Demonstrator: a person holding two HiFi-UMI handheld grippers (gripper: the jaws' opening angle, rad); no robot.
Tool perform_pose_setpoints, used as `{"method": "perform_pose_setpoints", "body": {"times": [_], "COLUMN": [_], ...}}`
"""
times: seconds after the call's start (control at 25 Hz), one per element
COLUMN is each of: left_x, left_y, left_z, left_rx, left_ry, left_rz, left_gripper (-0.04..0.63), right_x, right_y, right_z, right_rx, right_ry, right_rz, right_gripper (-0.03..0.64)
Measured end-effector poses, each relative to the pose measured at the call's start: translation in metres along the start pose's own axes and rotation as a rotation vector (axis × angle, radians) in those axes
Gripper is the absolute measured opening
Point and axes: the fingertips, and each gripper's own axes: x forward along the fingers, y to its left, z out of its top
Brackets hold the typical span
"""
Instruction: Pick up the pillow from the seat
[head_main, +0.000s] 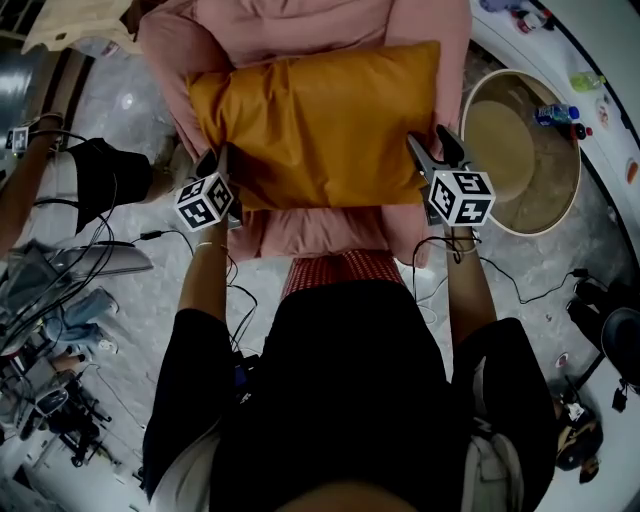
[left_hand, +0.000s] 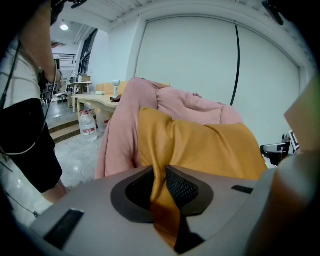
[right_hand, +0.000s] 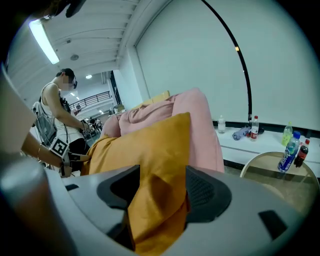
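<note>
Here, the orange pillow (head_main: 320, 125) is seen on the pink seat (head_main: 300, 20); its left end is pinched by the left hand-held gripper (head_main: 214, 158), its right end flanked by the parted jaws of the right hand-held gripper (head_main: 428, 140).

Smooth, tight weave with a faint satin sheen on the mustard-orange rectangular cloth pillow (head_main: 320, 120), creased where pinched. Matt, plush and deeply rumpled fabric on the pink soft seat (head_main: 330, 25). Matt grey plastic shell on the left gripper (left_hand: 160, 172), with dark, finely ribbed, mesh-like jaw pads. Same matt grey plastic and rough dark pads on the right gripper (right_hand: 162, 180). Polished, glossy stone look on the pale marbled floor (head_main: 130, 100). Shiny clear plastic on the blue-labelled bottle (right_hand: 289, 156).
</note>
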Motion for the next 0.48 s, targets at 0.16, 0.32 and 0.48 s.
{"method": "perform_pose_setpoints", "body": {"times": [0.16, 0.32, 0.48], "left_x": [0.001, 0.000, 0.000], "left_y": [0.000, 0.001, 0.000], "left_z": [-0.001, 0.000, -0.001], "left_rx": [0.003, 0.009, 0.001], "left_ry": [0.009, 0.013, 0.009], "left_rz": [0.003, 0.009, 0.016], "left_gripper": [0.078, 0.078, 0.079], "right_x": [0.010, 0.015, 0.024], "right_y": [-0.005, -0.005, -0.008], "right_z": [-0.007, -0.005, -0.010], "right_rx": [0.003, 0.018, 0.032], "right_ry": [0.024, 0.030, 0.051], "right_rz": [0.014, 0.027, 0.033], "right_gripper": [0.273, 0.273, 0.273]}}
